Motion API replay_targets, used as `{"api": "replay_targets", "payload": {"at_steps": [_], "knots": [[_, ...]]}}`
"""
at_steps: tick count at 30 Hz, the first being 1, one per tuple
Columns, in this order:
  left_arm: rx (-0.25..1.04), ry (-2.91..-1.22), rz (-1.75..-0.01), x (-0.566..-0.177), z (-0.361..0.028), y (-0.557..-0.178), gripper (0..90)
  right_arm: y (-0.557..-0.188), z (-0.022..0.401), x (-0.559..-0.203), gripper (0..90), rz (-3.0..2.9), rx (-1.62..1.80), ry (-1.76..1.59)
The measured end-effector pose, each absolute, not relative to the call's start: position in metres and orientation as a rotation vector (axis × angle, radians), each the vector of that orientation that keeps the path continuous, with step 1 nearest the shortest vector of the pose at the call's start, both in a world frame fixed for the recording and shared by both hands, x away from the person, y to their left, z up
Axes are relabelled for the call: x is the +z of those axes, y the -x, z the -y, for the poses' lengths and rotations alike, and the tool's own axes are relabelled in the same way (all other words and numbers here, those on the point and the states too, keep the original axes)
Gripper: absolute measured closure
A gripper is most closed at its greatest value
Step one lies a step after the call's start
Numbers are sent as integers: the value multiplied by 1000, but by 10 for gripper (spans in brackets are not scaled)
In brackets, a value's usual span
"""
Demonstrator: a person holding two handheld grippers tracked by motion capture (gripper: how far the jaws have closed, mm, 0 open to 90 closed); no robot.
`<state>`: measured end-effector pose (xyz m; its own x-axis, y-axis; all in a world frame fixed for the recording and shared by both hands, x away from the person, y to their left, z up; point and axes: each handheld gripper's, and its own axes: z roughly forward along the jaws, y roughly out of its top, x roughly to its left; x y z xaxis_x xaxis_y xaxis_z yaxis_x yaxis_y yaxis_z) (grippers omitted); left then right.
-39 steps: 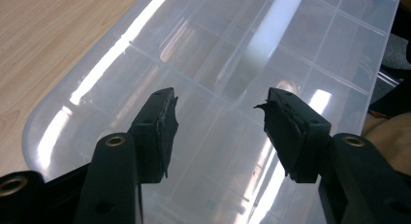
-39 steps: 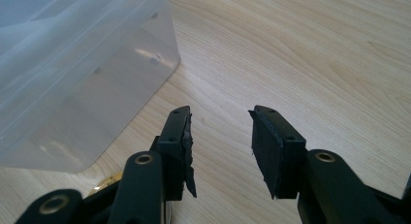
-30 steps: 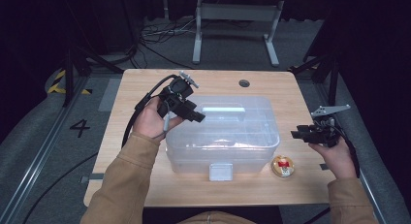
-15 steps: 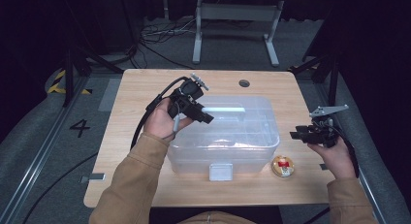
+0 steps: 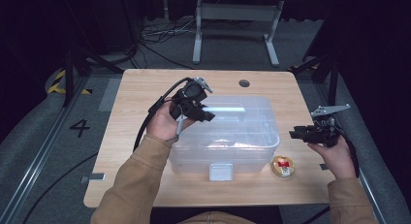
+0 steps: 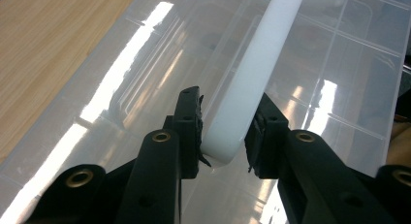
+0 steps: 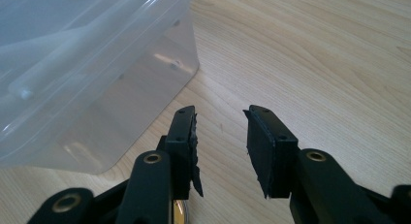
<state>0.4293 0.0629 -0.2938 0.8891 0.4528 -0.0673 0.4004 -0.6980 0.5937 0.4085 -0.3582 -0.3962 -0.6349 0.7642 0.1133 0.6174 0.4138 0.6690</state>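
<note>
Left gripper [image 6: 224, 132]: jaws set on either side of the white handle [image 6: 252, 73], the handle's rounded end between the pads; both pads look to touch it, a pinch as far as the left gripper view tells. In the high view this gripper [image 5: 202, 113] sits over the box's left rear part.
Handle: white bar running away from the left jaws, up and to the right across the lid [image 6: 339, 54].
Box [image 5: 252, 136]: clear plastic, lid on, mid-table; directly under the left jaws, and to the left of the right jaws, apart from them.
Right gripper [image 7: 222, 146]: jaws spread with bare table [image 7: 315, 54] between them, pinching nothing. In the high view it [image 5: 300, 134] is held near the table's right edge.
Box corner [image 7: 191, 59]: ahead and left of the right jaws, not touching.
Tin [image 5: 283, 166]: small round yellow thing with a red mark, on the table just beside the box's front right corner, below the right jaws.
Latch [image 5: 220, 171]: grey tab on the box's front wall.
</note>
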Motion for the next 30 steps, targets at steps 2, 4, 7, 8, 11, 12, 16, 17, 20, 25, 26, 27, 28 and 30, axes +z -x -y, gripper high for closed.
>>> {"api": "replay_targets", "payload": {"at_steps": [2,4,7,8,11,12,16,17,20,25,26,27,28,30], "knots": [[119,-2436,-612,-293,-62,-429,701,-408,358,-396,657,-2464,1036,-1222],[121,-2439,-614,-291,-62,-430,702,-408,358,-395,661,-2462,1045,-1222],[127,-2427,-627,-287,-63,-432,702,-407,358,-394,666,-2461,1058,-1218],[124,-2422,-635,-286,-63,-433,701,-407,358,-394,666,-2463,1061,-1214],[119,-2425,-642,-283,-63,-437,700,-406,358,-393,667,-2464,1082,-1209],[116,-2431,-641,-282,-63,-438,700,-406,358,-392,668,-2467,1092,-1203],[106,-2436,-651,-278,-63,-442,699,-404,359,-390,670,-2486,1217,-1130],[104,-2435,-656,-277,-63,-443,699,-404,359,-389,674,-2496,1242,-1106],[99,-2437,-663,-275,-62,-445,698,-402,358,-387,681,-2509,1274,-1050],[91,-2451,-674,-271,-61,-450,697,-399,355,-383,733,-2556,1355,-959],[91,-2452,-676,-270,-61,-451,697,-398,353,-383,748,-2574,1365,-930],[90,-2450,-677,-270,-61,-451,697,-397,352,-383,759,-2588,1369,-913],[87,-2449,-681,-269,-61,-453,696,-397,350,-383,778,-2600,1374,-892],[84,-2445,-685,-268,-62,-455,696,-395,348,-382,807,-2626,1385,-855]]}}
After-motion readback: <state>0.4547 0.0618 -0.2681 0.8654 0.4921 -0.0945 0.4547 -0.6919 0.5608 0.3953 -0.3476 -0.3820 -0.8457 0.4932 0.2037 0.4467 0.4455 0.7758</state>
